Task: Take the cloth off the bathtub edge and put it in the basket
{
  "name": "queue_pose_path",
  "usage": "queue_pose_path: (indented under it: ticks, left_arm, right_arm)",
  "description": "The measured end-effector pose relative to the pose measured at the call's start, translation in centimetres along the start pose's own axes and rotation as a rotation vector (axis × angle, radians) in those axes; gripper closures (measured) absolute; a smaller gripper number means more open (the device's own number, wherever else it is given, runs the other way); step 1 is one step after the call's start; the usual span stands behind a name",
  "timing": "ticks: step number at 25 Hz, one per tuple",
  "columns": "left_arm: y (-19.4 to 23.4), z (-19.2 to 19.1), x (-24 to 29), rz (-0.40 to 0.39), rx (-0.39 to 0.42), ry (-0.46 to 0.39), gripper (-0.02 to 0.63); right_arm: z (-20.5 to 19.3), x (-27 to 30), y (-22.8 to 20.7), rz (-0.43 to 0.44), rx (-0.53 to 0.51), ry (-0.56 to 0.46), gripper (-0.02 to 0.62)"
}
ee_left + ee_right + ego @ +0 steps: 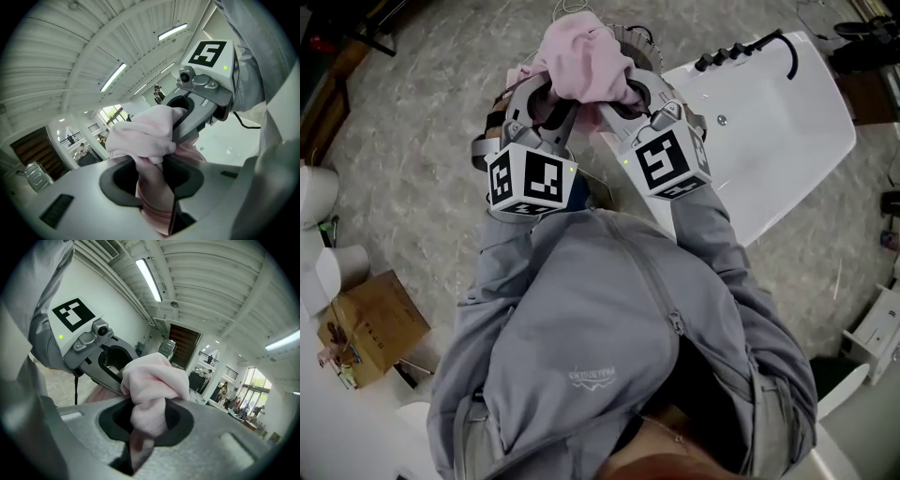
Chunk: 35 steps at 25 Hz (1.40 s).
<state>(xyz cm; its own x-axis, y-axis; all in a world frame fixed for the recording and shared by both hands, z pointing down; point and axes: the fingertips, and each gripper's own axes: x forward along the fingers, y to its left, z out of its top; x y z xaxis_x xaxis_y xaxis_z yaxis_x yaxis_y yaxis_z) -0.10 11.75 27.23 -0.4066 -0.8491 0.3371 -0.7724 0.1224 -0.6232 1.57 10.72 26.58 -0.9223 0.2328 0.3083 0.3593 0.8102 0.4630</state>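
Observation:
A pink cloth (pixel 584 61) is bunched up in the air between both grippers, lifted above the floor beside the white bathtub (pixel 769 141). My left gripper (pixel 551 105) is shut on the cloth; in the left gripper view the pink cloth (pixel 150 140) is pinched between its jaws. My right gripper (pixel 614 105) is shut on it too, and the cloth (pixel 151 390) bulges out of its jaws in the right gripper view. Each gripper view shows the other gripper close by, gripping the same bundle. A basket is hardly visible behind the cloth.
The bathtub has black taps (pixel 727 56) at its far end. A cardboard box (pixel 370 328) sits on the floor at the left. White items (pixel 319 192) stand at the left edge. The person's grey jacket (pixel 609 356) fills the lower middle.

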Motion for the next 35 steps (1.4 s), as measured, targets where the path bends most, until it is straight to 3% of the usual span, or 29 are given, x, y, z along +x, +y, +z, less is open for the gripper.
queue_pose_path:
  ticks: [11, 18, 27, 35]
  left_arm:
    - [7.2, -5.8, 0.0, 0.094, -0.044, 0.034, 0.472]
    - [14.7, -9.2, 1.5, 0.123, -0.056, 0.018, 0.472]
    - [23.3, -14.1, 4.1, 0.092, -0.022, -0.005, 0.472]
    - [27.4, -17.0, 6.9, 0.024, 0.016, -0.027, 0.472]
  right_arm:
    - [3.6, 8.6, -0.3, 0.067, -0.040, -0.065, 0.526]
    - [6.7, 16.0, -2.8, 0.068, -0.070, -0.075, 0.526]
    - [9.7, 25.4, -5.8, 0.032, -0.028, -0.067, 0.526]
    - [10.0, 30.8, -7.9, -0.022, 0.019, -0.041, 0.526]
